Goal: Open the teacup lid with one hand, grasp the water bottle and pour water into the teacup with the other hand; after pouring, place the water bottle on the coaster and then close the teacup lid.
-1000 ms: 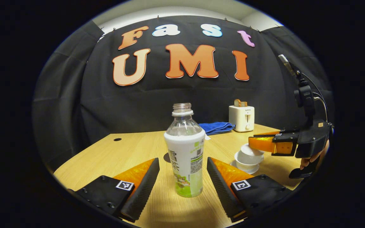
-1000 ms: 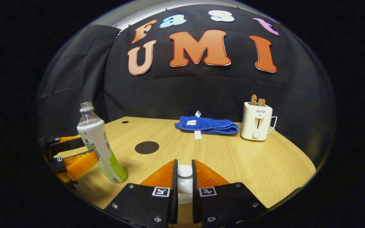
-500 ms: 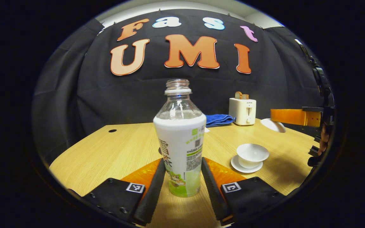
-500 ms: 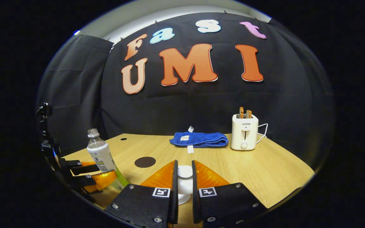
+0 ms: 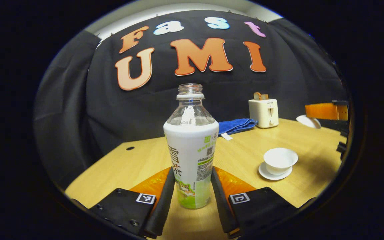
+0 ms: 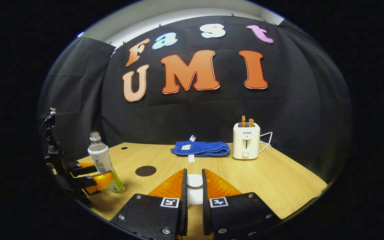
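The left gripper (image 5: 192, 186) has its jaws pressed on both sides of the water bottle (image 5: 192, 150), down at the lower label; the bottle stands upright and uncapped near the bench's (image 5: 138, 160) left front corner. In the right gripper view that same bottle (image 6: 102, 160) leans a little between those jaws, base close to the wood, though contact there is hard to judge. The right gripper (image 6: 194, 186) has its jaws narrow, clamped on the white knob of the teacup lid (image 6: 194, 191), which hangs above the bench. In the left gripper view the lid (image 5: 308, 121) sits high near the right edge, well apart from the teacup (image 5: 280, 160). The cup is open on its saucer (image 5: 273, 173). The dark round coaster (image 6: 145, 171) lies bare, toward the left. At the back edge, a folded blue towel (image 6: 200, 148) lies beside a white toaster (image 6: 246, 140).
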A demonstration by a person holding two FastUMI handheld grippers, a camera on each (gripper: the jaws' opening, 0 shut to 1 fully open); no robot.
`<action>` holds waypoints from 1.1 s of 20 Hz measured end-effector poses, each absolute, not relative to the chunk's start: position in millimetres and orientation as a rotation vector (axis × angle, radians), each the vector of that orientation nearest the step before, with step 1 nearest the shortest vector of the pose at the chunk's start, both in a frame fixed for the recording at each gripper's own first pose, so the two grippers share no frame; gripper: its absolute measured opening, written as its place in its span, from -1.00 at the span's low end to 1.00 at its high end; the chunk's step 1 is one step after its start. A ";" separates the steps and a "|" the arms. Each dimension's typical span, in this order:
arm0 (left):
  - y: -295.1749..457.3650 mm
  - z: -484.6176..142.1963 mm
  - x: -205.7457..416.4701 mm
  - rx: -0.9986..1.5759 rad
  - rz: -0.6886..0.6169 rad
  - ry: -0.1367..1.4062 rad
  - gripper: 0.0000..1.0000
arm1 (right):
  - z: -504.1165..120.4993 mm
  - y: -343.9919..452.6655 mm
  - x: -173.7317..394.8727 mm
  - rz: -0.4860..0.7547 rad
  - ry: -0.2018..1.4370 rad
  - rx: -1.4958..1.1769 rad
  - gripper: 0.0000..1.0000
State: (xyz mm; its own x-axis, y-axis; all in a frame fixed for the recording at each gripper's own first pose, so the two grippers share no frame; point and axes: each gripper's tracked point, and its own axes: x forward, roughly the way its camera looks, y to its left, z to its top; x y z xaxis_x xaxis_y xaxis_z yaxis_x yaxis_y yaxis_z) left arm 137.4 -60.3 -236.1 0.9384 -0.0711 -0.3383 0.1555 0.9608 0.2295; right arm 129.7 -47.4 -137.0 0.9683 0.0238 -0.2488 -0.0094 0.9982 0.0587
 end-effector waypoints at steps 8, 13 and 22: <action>-55.9 -228.6 151.0 0.676 -0.080 0.276 0.31 | -123.0 -72.7 115.1 -0.026 0.220 0.074 -0.63; -69.5 -230.0 155.9 0.922 -0.112 0.240 0.31 | -122.8 -89.7 109.7 -0.067 0.213 0.086 -0.63; -88.5 -227.3 161.2 1.298 -0.202 0.187 0.32 | -122.1 -106.4 100.9 -0.083 0.206 0.125 -0.63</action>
